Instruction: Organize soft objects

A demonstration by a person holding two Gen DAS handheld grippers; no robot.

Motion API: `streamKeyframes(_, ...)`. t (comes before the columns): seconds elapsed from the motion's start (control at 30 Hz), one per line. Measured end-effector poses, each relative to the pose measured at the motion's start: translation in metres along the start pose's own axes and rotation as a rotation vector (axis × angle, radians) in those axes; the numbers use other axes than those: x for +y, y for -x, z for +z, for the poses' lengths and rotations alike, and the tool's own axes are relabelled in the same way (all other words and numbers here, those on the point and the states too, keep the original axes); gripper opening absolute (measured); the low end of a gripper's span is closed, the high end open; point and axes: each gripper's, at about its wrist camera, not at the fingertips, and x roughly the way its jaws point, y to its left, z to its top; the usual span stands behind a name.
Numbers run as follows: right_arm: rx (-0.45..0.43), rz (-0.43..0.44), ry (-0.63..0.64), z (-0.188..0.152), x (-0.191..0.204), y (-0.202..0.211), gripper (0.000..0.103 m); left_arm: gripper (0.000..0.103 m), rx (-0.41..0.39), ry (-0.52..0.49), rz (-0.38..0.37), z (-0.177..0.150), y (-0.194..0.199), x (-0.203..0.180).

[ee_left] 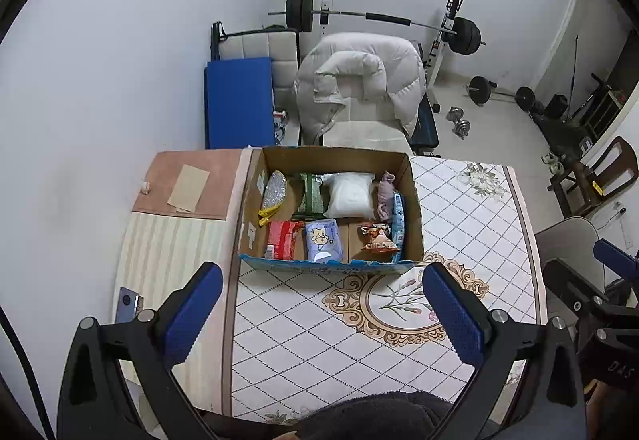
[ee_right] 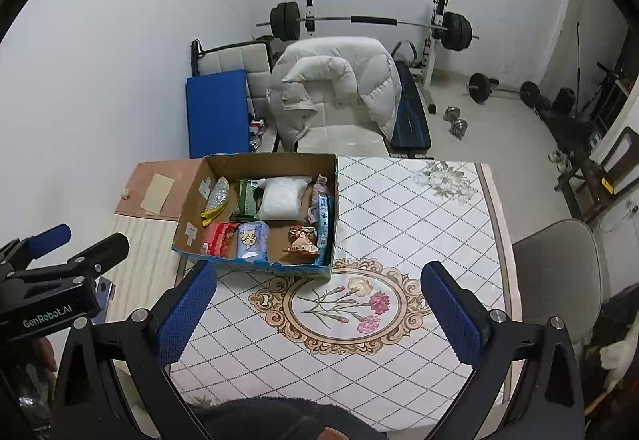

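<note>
Sitting at twelve o'clock from both grippers: an open cardboard box (ee_left: pixel 331 160), long axis running left to right, mouth facing up, resting on the table's diamond-patterned cloth (ee_left: pixel 311 328). Lying inside, back row: a glittery silver pouch (ee_left: pixel 274 189), a green packet (ee_left: pixel 309 193), a puffy white bag (ee_left: pixel 351 194), a crumpled mauve cloth (ee_left: pixel 385 196). Lying in front: a red packet (ee_left: pixel 281 238), a lavender tissue pack (ee_left: pixel 323 240), an orange crinkled wrapper (ee_left: pixel 377 236), a blue packet (ee_left: pixel 398 224) standing on edge against the right wall. Hovering nearer: left gripper (ee_left: pixel 322 314) spread wide, gripping nothing; right gripper (ee_right: pixel 318 314) likewise spread, empty. Beyond the box at twelve: a quilted white jacket (ee_right: pixel 339 80) draped on a chair.
</note>
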Motion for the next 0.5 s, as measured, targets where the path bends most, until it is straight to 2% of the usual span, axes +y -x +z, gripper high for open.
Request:
streamKeyframes(0.2, -0.016, -0.002, 0.022, -0.001, 0.003, 0.015, 0.103, 0.103, -0.033, -0.002, 0.014, -0.004, 0.017, 0.001)
streamKeyframes(0.5, -0.052, -0.027, 0.008, 0.005, 0.0, 0.013, 0.103, 0.103, -0.073, 0.033, 0.039, -0.005, 0.019, 0.007)
